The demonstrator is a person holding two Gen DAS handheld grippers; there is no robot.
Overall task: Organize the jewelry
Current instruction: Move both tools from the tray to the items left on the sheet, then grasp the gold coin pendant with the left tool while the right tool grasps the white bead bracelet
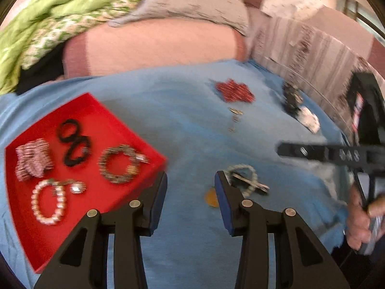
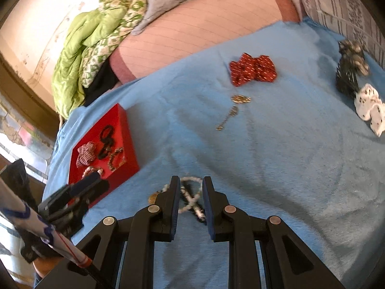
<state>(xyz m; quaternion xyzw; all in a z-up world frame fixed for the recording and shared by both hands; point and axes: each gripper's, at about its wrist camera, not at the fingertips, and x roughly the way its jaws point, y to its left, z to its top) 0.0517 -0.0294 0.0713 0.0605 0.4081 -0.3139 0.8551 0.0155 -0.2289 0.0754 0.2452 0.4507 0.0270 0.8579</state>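
Blue fleece cloth (image 2: 276,144) covers the work surface; pink sofa cushion (image 1: 154,45) and a crumpled green quilt (image 2: 79,55) sit behind it.

Landmark: shallow red square tray (image 1: 28,240), on the cloth's left side.
- In the tray: white pearl bracelet (image 1: 48,202), silver-grey beaded bracelet (image 1: 119,163), black hair ties (image 1: 73,144), pink-white striped scrunchie (image 1: 32,160), a small shiny charm (image 1: 77,187) just beside the pearl bracelet.
- Right of the tray, on bare cloth: second white bead bracelet (image 2: 192,193) with a dark metal clasp piece lying across it. Small orange item (image 1: 211,198) on the cloth just tray-side of it.
- Farther from the tray, toward the sofa: red patterned fabric bow (image 2: 251,71), with a gold chain and pendant (image 2: 234,110) between it and the loose bracelet.
- Far right of the tray, at the cloth's edge: dark bundle with pale beads (image 2: 350,67), white spotted fabric piece (image 2: 369,106).

Left gripper (image 1: 191,187): jaws wide apart, nothing between them, hovering over the cloth just off the tray's near corner; loose bracelet sits just past its right fingertip.

Right gripper (image 2: 191,192): jaws partly apart, straddling the loose bead bracelet, which lies between the fingertips. Contact with the pads — can't tell. Frames are motion-blurred.
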